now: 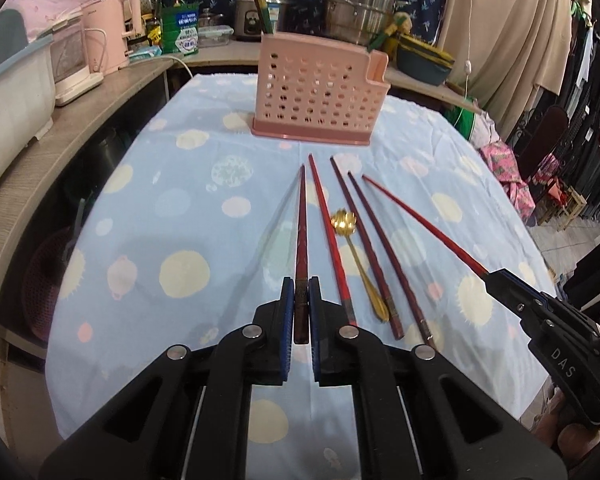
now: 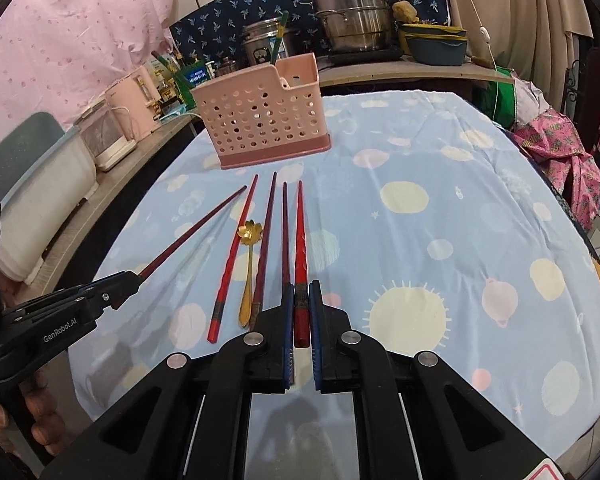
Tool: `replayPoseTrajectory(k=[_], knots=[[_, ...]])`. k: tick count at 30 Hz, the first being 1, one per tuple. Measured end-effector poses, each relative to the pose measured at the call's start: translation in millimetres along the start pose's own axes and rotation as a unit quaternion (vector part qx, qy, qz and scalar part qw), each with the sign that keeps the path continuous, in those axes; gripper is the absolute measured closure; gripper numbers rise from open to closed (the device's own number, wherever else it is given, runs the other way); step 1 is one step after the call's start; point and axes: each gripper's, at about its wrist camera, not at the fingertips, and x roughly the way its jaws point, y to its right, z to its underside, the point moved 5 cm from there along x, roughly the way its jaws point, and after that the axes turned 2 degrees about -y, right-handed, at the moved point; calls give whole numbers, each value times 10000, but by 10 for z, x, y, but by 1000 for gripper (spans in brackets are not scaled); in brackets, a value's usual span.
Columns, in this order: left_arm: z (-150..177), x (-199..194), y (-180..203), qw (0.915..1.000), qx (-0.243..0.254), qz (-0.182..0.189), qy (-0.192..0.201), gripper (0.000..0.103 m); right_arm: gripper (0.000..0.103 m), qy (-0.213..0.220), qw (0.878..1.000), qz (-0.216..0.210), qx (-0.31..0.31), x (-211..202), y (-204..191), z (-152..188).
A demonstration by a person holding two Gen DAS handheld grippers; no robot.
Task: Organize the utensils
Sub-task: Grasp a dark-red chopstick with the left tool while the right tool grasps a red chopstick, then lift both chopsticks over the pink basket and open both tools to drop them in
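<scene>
1 chopstick [image 1: 301, 240] is clamped by the left gripper [image 1: 301, 292] and 1 [image 2: 301, 236] by the right gripper [image 2: 301, 294], both near of the pink holder [image 1: 314, 88]; thin, slick sticks could be twisted loose when lifted.

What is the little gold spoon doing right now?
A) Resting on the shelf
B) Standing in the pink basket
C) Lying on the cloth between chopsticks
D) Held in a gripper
C: the gold spoon lies flat on the spotted tablecloth between dark red chopsticks, short of the pink basket.
</scene>
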Motion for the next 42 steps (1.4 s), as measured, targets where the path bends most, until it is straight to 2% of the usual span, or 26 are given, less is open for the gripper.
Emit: replayPoseTrajectory(k=[10, 17, 25, 33, 42], knots=[[-524, -349, -50, 9977, -100, 24, 664, 96, 95, 630, 9977, -204, 138, -381, -36, -527], [-1057, -504, -55, 9930, -110, -10, 1174, 96, 95, 1059, 9941, -217, 87, -518, -98, -963], [-1615, -613, -54, 9882, -196, 34, 1518, 96, 96, 1473, 9885, -314, 125, -587, -148, -1448], [-2182, -845, 31, 9785, -182, 135, 2051, 96, 95, 1899, 9806, -456, 187, -627, -210, -1963], [-2897, -1002, 115, 9631, -181, 189, 2680, 96, 95, 2581, 9632, -675, 324, -652, -342, -2738]])
